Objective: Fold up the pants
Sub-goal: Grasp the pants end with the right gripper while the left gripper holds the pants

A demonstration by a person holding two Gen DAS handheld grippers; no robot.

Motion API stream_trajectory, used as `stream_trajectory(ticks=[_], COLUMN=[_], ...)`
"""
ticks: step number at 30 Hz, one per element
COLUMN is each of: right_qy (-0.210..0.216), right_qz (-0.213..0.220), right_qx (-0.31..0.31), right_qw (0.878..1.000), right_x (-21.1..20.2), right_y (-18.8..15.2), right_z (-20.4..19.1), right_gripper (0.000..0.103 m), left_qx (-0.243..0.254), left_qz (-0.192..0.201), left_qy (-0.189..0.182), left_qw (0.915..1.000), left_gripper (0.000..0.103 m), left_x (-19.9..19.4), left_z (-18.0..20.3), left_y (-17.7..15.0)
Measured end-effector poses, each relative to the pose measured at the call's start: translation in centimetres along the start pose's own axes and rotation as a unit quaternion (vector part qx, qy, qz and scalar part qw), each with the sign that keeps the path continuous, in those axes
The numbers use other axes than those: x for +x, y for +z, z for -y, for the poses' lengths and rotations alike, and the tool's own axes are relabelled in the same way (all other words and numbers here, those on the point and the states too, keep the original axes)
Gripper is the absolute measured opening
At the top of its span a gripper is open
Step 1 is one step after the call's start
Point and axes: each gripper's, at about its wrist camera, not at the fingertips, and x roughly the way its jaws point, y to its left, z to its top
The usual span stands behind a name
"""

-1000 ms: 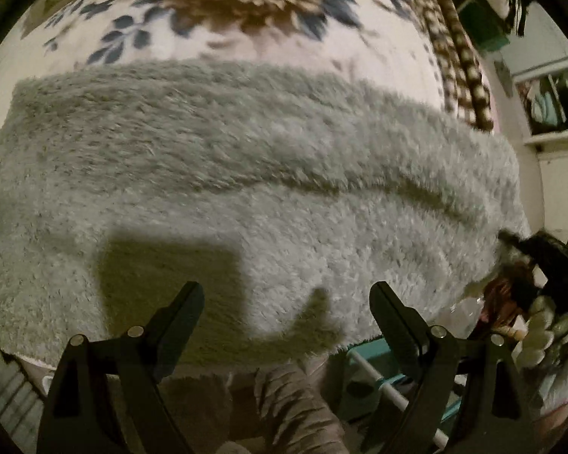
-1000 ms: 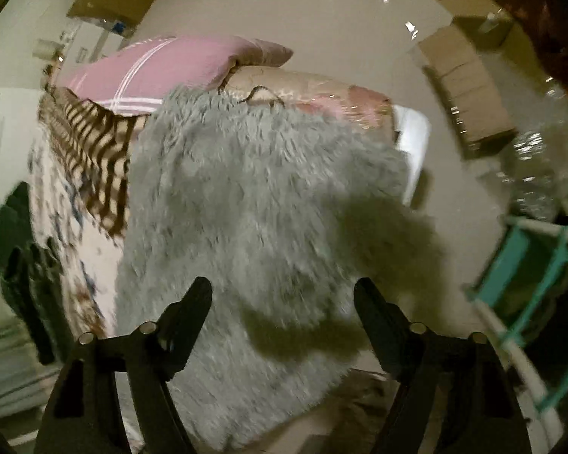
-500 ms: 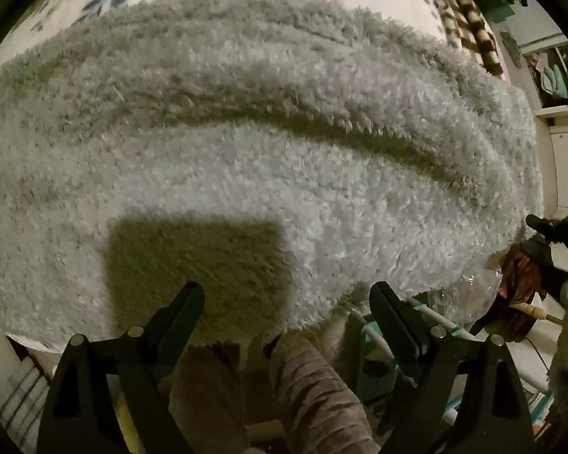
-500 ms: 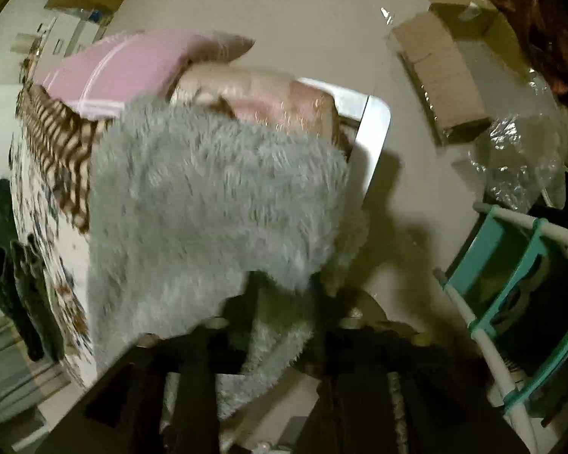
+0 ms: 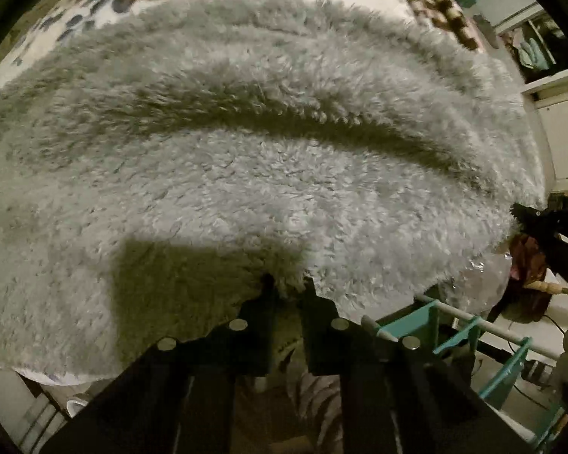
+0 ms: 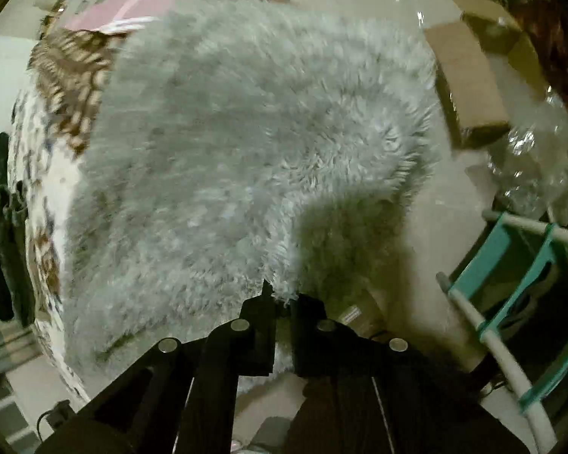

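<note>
1. Bed (image 5: 216, 3), floral cover, is the landmark. It fills the top of the left wrist view and the left edge of the right wrist view.
2. Grey fleece pants (image 5: 269, 174) lie spread flat on the bed, covering most of it. Near edge overhangs the bed's near side. One long ridge runs across the fabric; reads as a layer already doubled over, though I cannot confirm that.
3. Pink striped pillow (image 6: 159, 3) sits at the bed's far end, just beyond the pants.
4. Cardboard box (image 6: 469, 75) and crinkled clear plastic (image 6: 530, 159) on the floor, well off the bed's side.
5. Teal and white rack (image 5: 469, 333) stands beside the bed's near edge.
6. Left gripper (image 5: 288, 287): jaws closing, nearly together, a tuft of the pants' near hem pinched between them.
7. Right gripper (image 6: 282, 297): jaws drawn tight on the pants' near corner, at the bed's edge. This view is blurred.
8. Step in hand, as I judge it: both near-edge grips taken, fold about to start.
9. Next move calls for lifting both pinches together, level, and carrying the hem across toward the bed's far side. Thick pile may slip from a shallow pinch.
</note>
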Motion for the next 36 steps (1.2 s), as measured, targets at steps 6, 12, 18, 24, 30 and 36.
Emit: stream_trajectory(ticks=[6,12,18,24,30,36], right_qy=[-0.014,0.058,0.100,0.157,0.133,0.008], right_qz=[-0.007,-0.056,0.019,0.084,0.120,0.115], right_qx=[-0.002,0.058,0.088,0.112,0.042,0.000], right_qw=[1.000,0.995,0.991,0.978,0.983,0.993], right_x=[-1.2,1.8,1.2,2.4,-1.3,-5.0], right_y=[-1.4,-0.4,0.8,3.7,2.7,3.7], right_z=[1.1,5.2,8.9,10.6,8.1,6.1], right_gripper=[0.006,0.069,0.074,0.062,0.022,0.057], left_qx=[-0.005,-0.024,-0.005,0.001,-0.021,-0.048], left_qz=[-0.008,-0.048,-0.005,-0.021,-0.051,-0.006], left_qy=[-0.011,-0.007,-0.036,-0.026,-0.003,-0.004], left_qw=[0.9999,0.9985,0.9993,0.9994,0.9985,0.9988], left_gripper=[0.009,0.027,0.100,0.100,0.100,0.100], left_x=[-1.5,-1.2,-3.2,0.5,2.9,-1.4], left_z=[-0.7,-1.0,1.3,3.1,1.2,-0.4], left_y=[-0.3,1.4,4.5,8.2,8.8,10.0])
